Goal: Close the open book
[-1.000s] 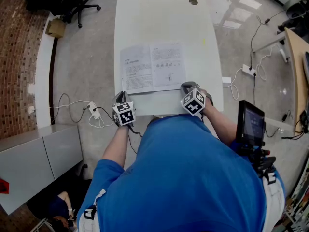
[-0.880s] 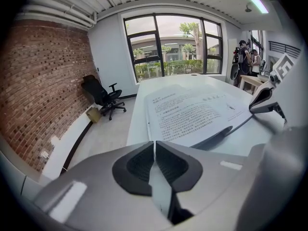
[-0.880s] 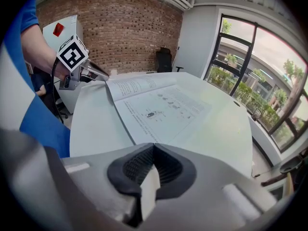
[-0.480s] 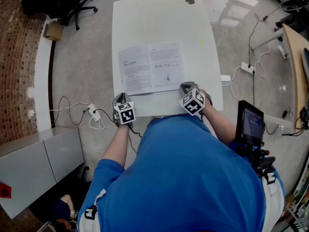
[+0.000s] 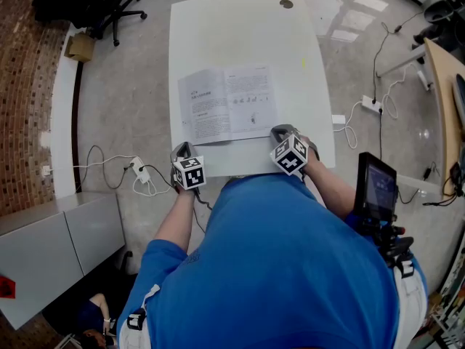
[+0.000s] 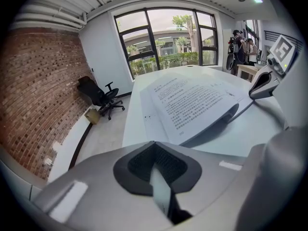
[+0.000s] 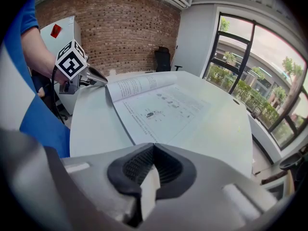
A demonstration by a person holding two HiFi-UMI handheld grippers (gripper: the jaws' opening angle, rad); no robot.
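Task not begun. The book lies fully open, both pages face up, at the centre of the white table. The left gripper, just beside the book's lower left corner, has just pressed its jaws together on nothing. The right gripper, at the lower right corner, is also pressed together and empty. 1 half remains to be folded over. Page print is too small to read, and no brands show.

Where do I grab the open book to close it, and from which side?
Probably take the left page by its near outer corner, coming in from the left of the book. That page bows up off the table with a gap underneath; the right page lies flat.
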